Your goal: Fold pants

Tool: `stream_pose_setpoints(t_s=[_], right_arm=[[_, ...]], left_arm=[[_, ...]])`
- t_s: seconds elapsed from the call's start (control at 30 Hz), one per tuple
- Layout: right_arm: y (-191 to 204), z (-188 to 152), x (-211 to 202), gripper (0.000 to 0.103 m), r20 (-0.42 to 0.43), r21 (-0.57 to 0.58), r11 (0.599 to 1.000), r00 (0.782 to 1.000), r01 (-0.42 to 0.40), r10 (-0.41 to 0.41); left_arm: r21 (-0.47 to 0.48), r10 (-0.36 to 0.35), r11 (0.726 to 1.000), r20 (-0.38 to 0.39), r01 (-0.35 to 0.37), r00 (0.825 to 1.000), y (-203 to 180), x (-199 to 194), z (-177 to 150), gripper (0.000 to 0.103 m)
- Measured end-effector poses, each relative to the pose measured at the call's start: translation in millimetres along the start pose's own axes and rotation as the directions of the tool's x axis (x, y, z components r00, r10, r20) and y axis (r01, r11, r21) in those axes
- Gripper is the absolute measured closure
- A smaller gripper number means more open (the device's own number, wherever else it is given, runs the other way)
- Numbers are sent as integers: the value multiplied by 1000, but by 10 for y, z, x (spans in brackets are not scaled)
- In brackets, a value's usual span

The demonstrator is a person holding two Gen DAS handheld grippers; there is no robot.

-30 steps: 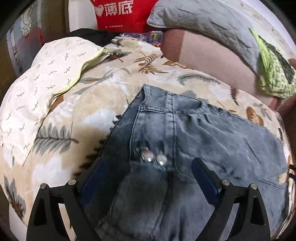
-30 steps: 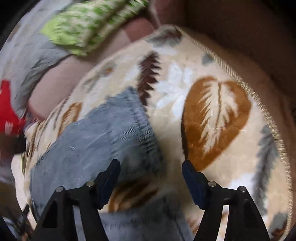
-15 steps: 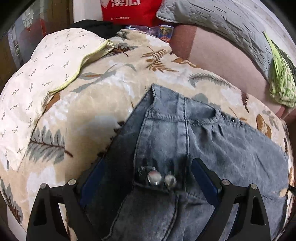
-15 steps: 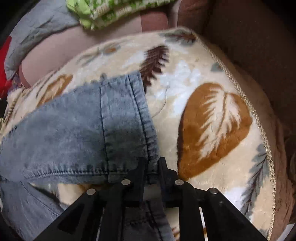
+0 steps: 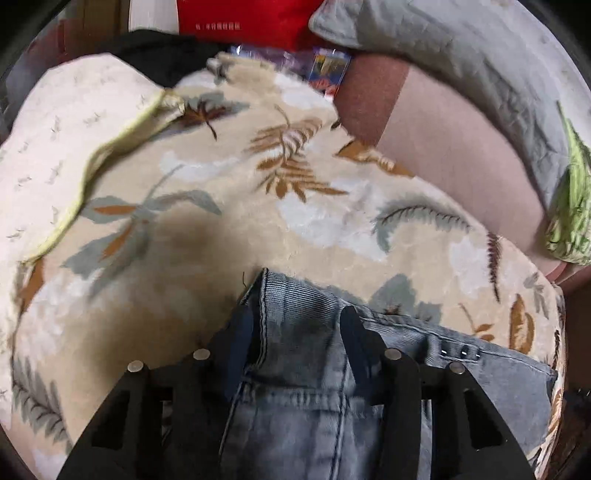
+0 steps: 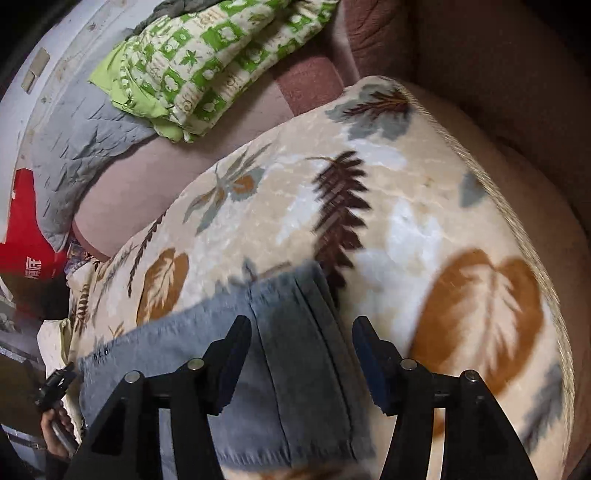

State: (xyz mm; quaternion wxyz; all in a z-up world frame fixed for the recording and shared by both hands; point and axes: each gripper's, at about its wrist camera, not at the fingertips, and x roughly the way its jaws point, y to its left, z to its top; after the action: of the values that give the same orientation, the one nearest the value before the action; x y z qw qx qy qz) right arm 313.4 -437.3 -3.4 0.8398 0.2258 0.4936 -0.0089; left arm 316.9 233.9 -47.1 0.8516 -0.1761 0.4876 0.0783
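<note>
Grey-blue denim pants lie on a cream leaf-print blanket. In the left wrist view my left gripper stands with its jaws partly apart, one on each side of the waistband corner, which lies between them. In the right wrist view the pants show a hemmed edge; my right gripper is open, its jaws astride that edge, not clamped on it. The left gripper and the hand holding it show at the lower left of the right wrist view.
A cream pillow lies at the blanket's left. Behind stand a red bag, a grey quilt and a green patterned cloth. The sofa's brown arm rises on the right. The blanket's fringed edge runs along the right.
My right gripper, shut on the pants' edge half a second ago, has opened. My left gripper has moved up the pants to the waistband corner and its jaws have narrowed.
</note>
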Motion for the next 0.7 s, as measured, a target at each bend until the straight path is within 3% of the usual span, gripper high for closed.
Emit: stream_pose_setpoints(t_s=[0.13,0.27,0.33,0.37,0.43,0.53,0.57,0.63,0.7], right_arm=[[50,148,301,43,-36,-3,1000,999,7,-8],[117,180,672,42,-90,-29,999,995,39,-42],[160,168,735,43,-63,-56,997,996,56,-60],[186,164,753,44,-57,-77,995,996,69,-74],[222,170,763,54,-63,-110,989,992,99,-106],[200,218,736,57,-77,-100,991,992,90,-98],[192,222,733,56,-79,-93,992,993,85,-92],[180,227,742,40,-83,-82,994,994,71,-77],[181,225,764,38,-79,-76,995,995,58,-64]], left_arm=[[-55,5,998,-14,-6,1000,116,139,30,53],[-46,13,999,-18,-14,1000,122,214,97,53],[-41,-3,999,-20,2,1000,119,241,150,79],[-37,-9,999,-40,7,999,118,280,174,100],[-64,-19,998,-59,15,998,163,334,199,100],[-87,-43,996,-68,37,997,182,362,220,100],[-86,-47,995,-73,41,996,177,366,224,100],[-69,-43,997,-79,37,996,148,397,234,97],[-73,-52,996,-83,46,995,125,420,243,84]])
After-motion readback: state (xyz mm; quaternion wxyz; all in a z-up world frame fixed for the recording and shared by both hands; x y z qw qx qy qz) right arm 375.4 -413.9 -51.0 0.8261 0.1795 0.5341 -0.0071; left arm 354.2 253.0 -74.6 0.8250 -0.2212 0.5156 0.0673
